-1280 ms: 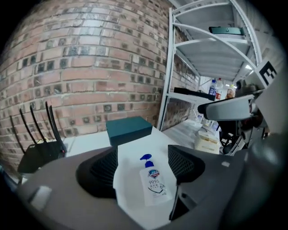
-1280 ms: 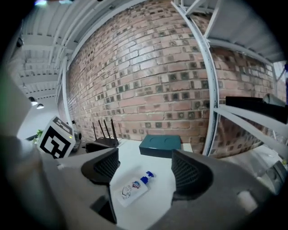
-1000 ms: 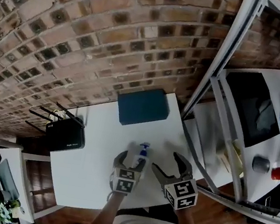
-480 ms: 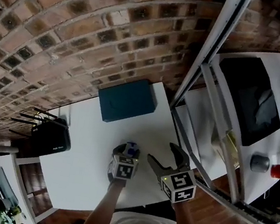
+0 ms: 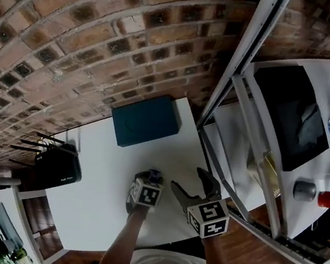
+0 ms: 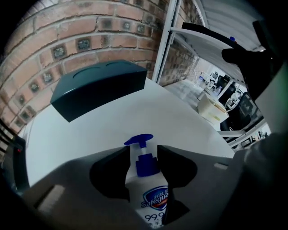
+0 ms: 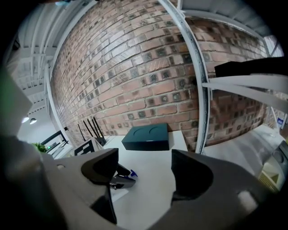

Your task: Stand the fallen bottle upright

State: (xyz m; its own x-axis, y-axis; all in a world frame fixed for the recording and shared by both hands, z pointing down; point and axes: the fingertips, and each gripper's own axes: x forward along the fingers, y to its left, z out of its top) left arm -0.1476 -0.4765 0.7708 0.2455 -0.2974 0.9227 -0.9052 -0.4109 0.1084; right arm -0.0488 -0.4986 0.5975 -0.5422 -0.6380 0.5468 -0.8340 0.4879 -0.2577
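Left gripper point(image 5: 149, 181) is down at the white table point(image 5: 92, 191). Its jaws have just been closing and now sit narrow, clamped on the bottle point(image 6: 148, 191) at both sides of its shoulder. The bottle is white with a blue pump, and a blue-and-red label faces the camera in the left gripper view. The pump end sticks out past the jaw tips toward the teal box point(image 5: 145, 120). The bottle is low at the table near the front edge and not upright, and it is well apart from the box. In the head view only its blue top point(image 5: 155, 174) shows past the marker cube. Right gripper point(image 5: 189, 181) is just beside the left one on its right, jaws wide apart with nothing between them, only bare table and the box point(image 7: 147, 137) beyond. The right gripper view also catches the left gripper's tip point(image 7: 118, 179) with the blue pump point(image 7: 132, 173) close to the tabletop. A black router point(image 5: 58, 170) sits at the table's left edge, and a brick wall point(image 5: 72, 50) stands behind.
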